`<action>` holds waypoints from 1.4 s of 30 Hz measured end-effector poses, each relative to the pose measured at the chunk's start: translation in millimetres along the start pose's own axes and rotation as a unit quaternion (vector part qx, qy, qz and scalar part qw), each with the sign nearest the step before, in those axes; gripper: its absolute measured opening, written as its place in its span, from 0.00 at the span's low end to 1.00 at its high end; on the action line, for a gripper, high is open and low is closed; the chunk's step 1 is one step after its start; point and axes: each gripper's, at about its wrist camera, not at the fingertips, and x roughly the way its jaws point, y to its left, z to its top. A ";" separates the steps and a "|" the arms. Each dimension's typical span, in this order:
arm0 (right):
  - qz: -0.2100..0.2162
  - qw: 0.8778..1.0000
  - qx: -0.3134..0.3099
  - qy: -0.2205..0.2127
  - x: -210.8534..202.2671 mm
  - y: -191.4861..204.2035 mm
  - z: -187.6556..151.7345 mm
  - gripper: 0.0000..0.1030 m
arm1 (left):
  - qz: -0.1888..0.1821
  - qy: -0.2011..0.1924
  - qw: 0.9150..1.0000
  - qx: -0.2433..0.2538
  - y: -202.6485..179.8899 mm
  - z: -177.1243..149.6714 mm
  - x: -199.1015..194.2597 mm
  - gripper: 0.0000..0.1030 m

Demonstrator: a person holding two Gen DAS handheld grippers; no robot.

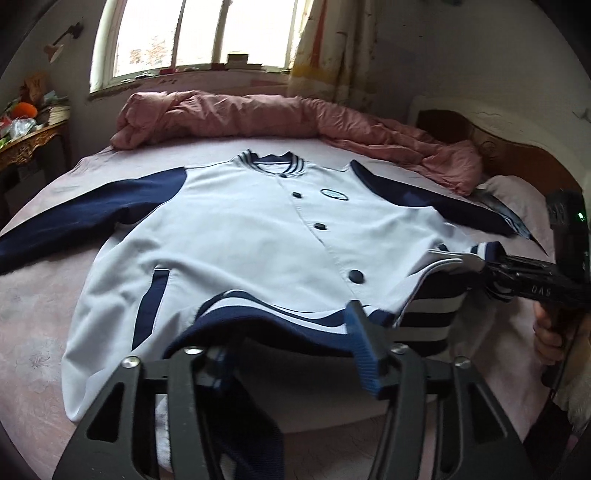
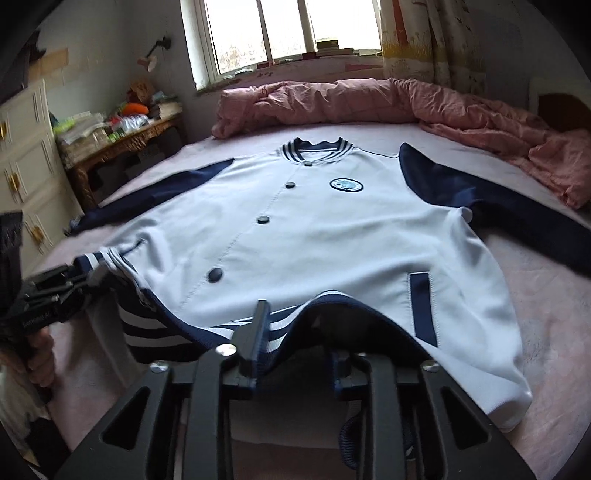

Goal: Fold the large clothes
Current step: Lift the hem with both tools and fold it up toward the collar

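A white baseball jacket (image 1: 258,229) with navy sleeves, dark buttons and a striped navy hem lies front up on the bed, collar toward the window; it also shows in the right wrist view (image 2: 332,229). My left gripper (image 1: 288,343) is shut on the striped hem and holds it lifted off the bed. My right gripper (image 2: 295,339) is shut on the hem further along, also lifted. In the left wrist view the right gripper (image 1: 476,258) shows at the right, pinching the hem corner. In the right wrist view the left gripper (image 2: 92,273) shows at the left on the hem.
A crumpled pink duvet (image 1: 295,114) lies along the far side of the pink bed sheet (image 1: 40,295). A wooden headboard (image 1: 517,155) is at the right. A cluttered side table (image 2: 122,136) and white drawers (image 2: 26,162) stand left of the bed, under the window (image 2: 288,33).
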 end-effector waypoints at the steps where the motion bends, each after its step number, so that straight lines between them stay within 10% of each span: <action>1: 0.008 1.000 0.003 -0.002 -1.6 0.1 -0.3 0.45 | -0.003 -0.002 1.000 0.002 -1.7 -1.0 -2.0 0.58; 6: 0.047 0.999 0.009 -0.024 -14.3 7.8 -3.9 0.78 | -0.027 -0.025 0.999 0.011 -6.1 -4.2 -18.4 0.69; 11: 0.038 0.997 -0.005 -0.062 -29.4 14.3 -3.4 0.84 | -0.049 -0.058 0.997 0.004 -4.9 -6.1 -36.5 1.00; 15: -0.017 0.996 0.008 -0.089 -36.9 2.9 1.3 0.86 | 0.067 -0.111 0.991 0.019 0.2 0.2 -46.2 1.00; 20: -0.048 0.994 0.031 -0.094 -43.3 -19.4 7.6 0.86 | 0.039 -0.077 0.996 -0.021 30.2 12.1 -42.8 1.00; 30: -0.070 0.997 -0.006 -0.015 -46.7 -61.2 4.5 0.86 | 0.122 0.017 0.984 0.127 18.9 -13.7 -21.9 1.00; 35: -0.064 0.994 -0.079 -0.037 -55.2 -39.3 0.4 0.86 | 0.128 0.061 0.988 0.063 48.7 -15.9 -2.6 1.00; 42: -0.108 0.977 -0.184 0.011 -29.5 1.4 -18.9 0.86 | 0.169 0.005 0.985 -0.027 94.0 -1.8 -14.7 0.96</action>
